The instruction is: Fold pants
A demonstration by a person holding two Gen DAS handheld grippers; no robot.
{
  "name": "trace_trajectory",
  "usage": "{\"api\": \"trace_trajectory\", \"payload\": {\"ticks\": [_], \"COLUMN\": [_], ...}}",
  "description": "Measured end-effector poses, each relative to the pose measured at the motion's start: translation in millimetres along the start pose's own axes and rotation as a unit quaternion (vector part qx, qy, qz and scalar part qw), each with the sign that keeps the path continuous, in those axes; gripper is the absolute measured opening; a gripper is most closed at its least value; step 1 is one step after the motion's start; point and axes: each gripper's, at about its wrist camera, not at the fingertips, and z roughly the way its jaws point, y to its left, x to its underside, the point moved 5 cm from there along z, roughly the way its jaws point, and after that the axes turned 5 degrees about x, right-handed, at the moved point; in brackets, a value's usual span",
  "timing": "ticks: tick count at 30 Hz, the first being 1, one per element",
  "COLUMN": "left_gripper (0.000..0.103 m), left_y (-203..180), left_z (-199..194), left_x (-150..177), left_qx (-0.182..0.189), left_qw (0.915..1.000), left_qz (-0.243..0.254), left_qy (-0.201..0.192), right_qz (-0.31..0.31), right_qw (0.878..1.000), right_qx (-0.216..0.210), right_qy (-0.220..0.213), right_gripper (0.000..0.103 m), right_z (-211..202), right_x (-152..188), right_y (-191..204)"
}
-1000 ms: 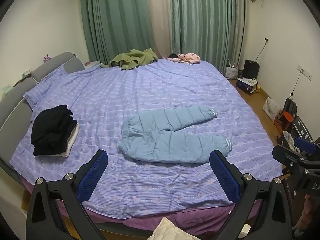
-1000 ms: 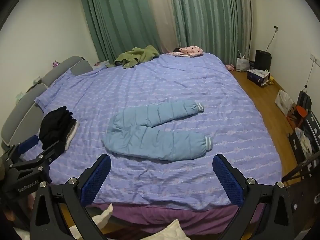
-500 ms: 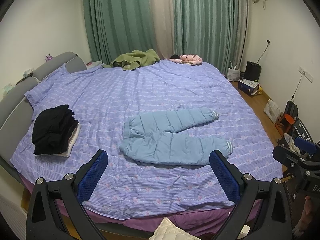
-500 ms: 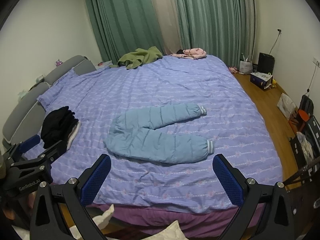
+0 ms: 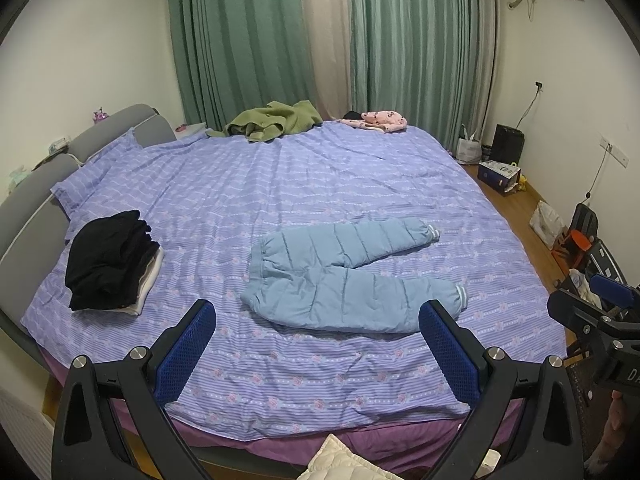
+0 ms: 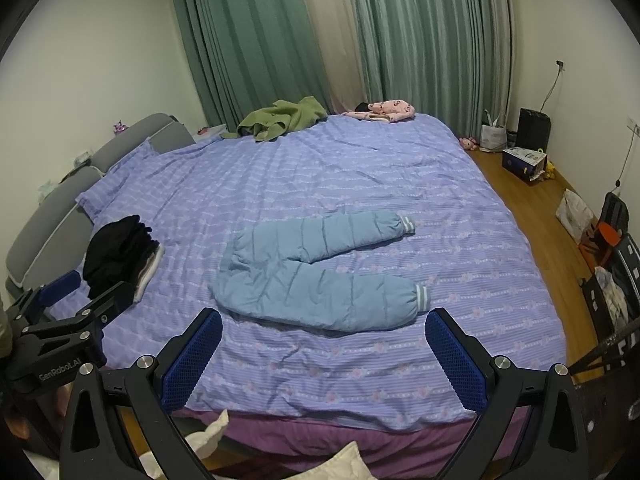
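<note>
Light blue padded pants (image 5: 344,276) lie flat on the purple striped bed (image 5: 304,184), legs spread in a V toward the right, waistband at the left. They also show in the right wrist view (image 6: 316,276). My left gripper (image 5: 318,320) is open and empty, held above the bed's near edge, short of the pants. My right gripper (image 6: 324,330) is open and empty, also short of the pants. The right gripper shows at the right edge of the left wrist view (image 5: 592,312); the left gripper shows at the left of the right wrist view (image 6: 68,316).
A stack of black and white folded clothes (image 5: 108,260) sits on the bed's left side. A green garment (image 5: 272,120) and a pink one (image 5: 380,120) lie at the far edge. A grey headboard (image 5: 36,192) is on the left. Boxes and bags (image 5: 500,172) stand on the wooden floor at right.
Both cameras have tilted up slightly, so the bed and pants sit a little lower in view. The pants have not moved. Both grippers stay open.
</note>
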Motion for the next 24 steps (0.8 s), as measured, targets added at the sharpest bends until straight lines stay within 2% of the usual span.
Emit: {"api": "trace_trajectory", "payload": {"ticks": [24], "left_gripper": [0.103], "left_y": [0.0], "left_z": [0.8], "left_x": [1.9], "left_qx": [0.0], "left_qw": [1.0], "left_qz": [0.002], "left_qy": [0.002], "right_qz": [0.001], "right_qw": [1.0], "right_qx": [0.0], "right_qy": [0.003], "right_gripper": [0.103], "right_z": [1.6], "right_x": [1.1], "right_y": [0.2]}}
